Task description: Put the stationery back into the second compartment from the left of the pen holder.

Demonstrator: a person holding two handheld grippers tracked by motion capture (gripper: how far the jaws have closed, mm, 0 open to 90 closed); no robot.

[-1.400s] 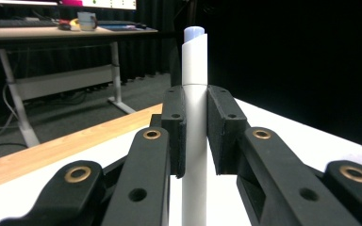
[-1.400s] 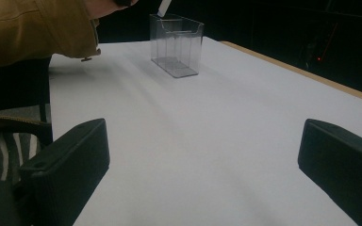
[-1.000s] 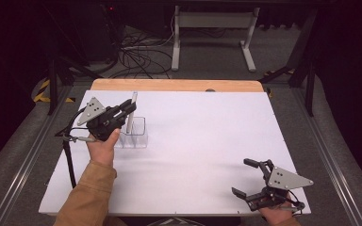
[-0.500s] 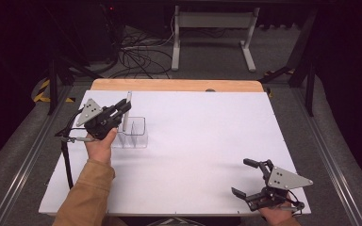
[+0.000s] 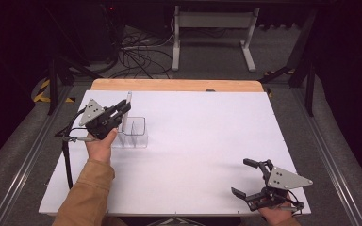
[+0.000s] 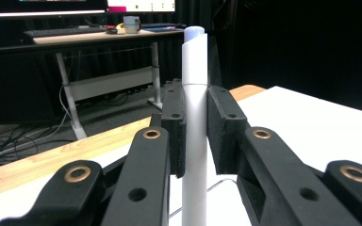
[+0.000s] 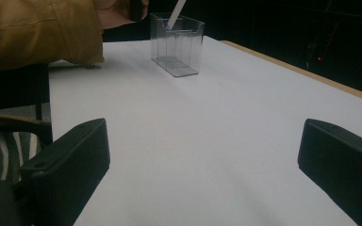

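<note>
From above, a white table top (image 5: 207, 141) fills a dark room. Your left gripper (image 5: 119, 112) pinches a slim white marker pen (image 5: 127, 101) over the clear plastic divided box (image 5: 134, 133). Its own view shows the pads clamping it upright. From your wide-open, empty right gripper (image 7: 202, 165), the tip sits inside; lower, then release.
</note>
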